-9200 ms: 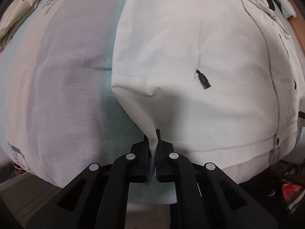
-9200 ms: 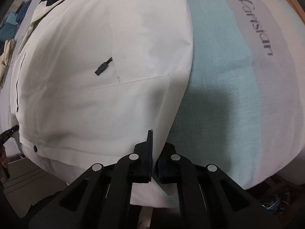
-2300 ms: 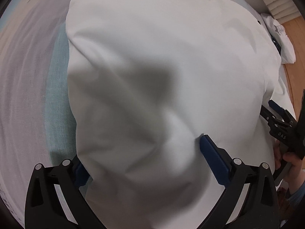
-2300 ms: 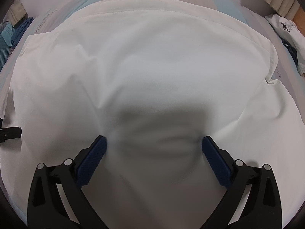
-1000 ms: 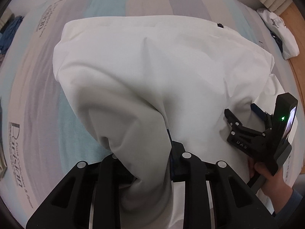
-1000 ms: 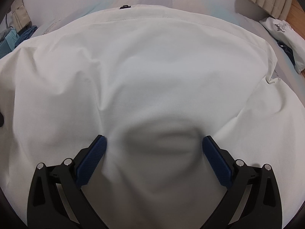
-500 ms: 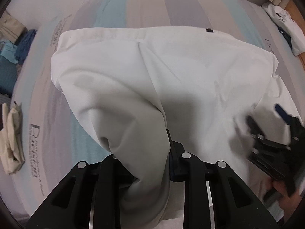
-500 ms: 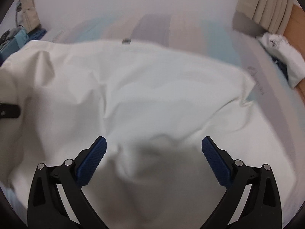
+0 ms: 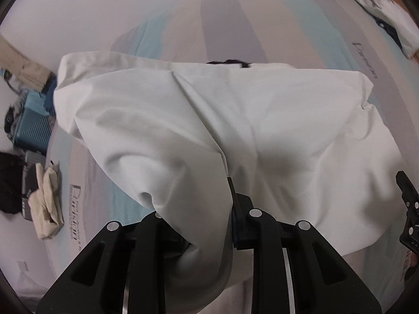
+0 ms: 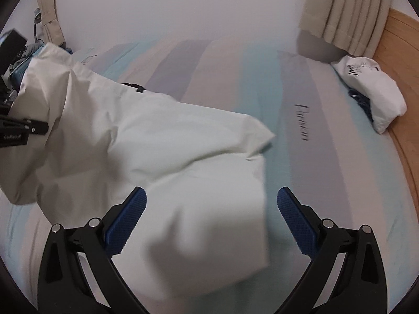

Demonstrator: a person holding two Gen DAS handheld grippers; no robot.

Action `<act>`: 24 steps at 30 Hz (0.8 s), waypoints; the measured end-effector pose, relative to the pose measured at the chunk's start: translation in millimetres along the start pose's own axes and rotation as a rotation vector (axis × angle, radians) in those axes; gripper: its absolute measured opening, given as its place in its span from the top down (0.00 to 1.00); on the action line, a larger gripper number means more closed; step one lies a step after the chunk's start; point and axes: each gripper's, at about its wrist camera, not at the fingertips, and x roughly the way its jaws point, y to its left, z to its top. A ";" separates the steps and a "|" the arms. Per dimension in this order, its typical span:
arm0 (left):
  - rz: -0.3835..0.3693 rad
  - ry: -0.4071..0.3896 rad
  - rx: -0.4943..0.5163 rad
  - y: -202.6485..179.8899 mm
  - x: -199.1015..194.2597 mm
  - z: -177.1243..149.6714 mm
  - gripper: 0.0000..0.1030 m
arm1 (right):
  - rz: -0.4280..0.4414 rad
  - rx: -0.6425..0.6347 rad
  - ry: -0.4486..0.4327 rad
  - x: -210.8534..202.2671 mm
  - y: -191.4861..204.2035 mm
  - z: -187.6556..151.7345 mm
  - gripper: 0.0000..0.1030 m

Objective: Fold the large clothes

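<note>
On the striped bed (image 10: 301, 83) a white garment (image 9: 262, 120) lies spread and rumpled, one bunched fold of it lifted and clamped in the left tongs (image 9: 207, 217). The right tongs (image 10: 210, 217) hang above the cloth with blue pads (image 10: 296, 222) wide apart, gripping nothing. A white bag (image 10: 371, 96) lies near the wooden edge.

Dim soft light, motion blur, fisheye edges
</note>
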 end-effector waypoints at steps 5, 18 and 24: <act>0.035 -0.017 0.046 -54.3 -13.1 4.9 0.78 | -0.026 0.053 0.005 -13.2 -35.3 -15.3 0.07; 0.072 -0.044 0.075 -180.9 -12.6 10.6 0.78 | -0.119 0.145 0.052 -38.6 -121.0 -53.1 0.07; 0.052 -0.034 0.096 -230.8 -7.1 5.7 0.78 | -0.158 0.183 0.067 -47.7 -161.6 -67.4 0.07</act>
